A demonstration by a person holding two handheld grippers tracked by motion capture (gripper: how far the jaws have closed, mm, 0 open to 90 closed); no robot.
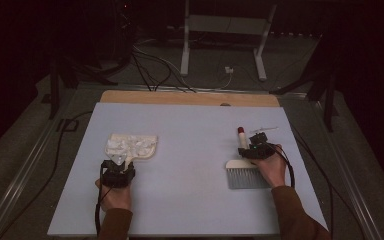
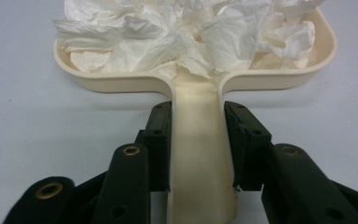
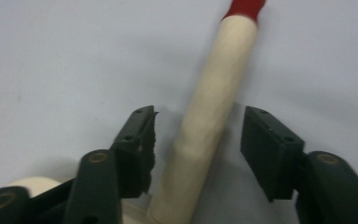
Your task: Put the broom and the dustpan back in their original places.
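The dustpan point(image 2: 198, 154) lies flat on the left half of my table point(image 1: 190, 200), its short handle running back toward me and its wide tray pointing away, so its long axis goes near to far. Crumpled white tissue point(image 2: 186, 32) fills the tray. My left gripper point(image 1: 117, 172) sits over the handle; in the left gripper view the two black jaws flank the handle closely, the left one against its side and the right one with a thin sliver of gap, so I can't say the pads are pressing. I'd call it barely open around the handle.

The brush point(image 1: 245, 167) lies on the right half, well apart from the dustpan. Its cream handle point(image 3: 209, 126) runs away from me and ends in a red tip point(image 3: 244, 8), while the grey bristles point(image 1: 246, 178) fan out toward my side, so its long axis is also near to far, tilted slightly. My right gripper point(image 1: 258, 149) straddles that handle; in the right gripper view the jaws stand clear on both sides of it, with table showing in each gap, so they are open and holding nothing.

Both hands rest low over the table's near part.
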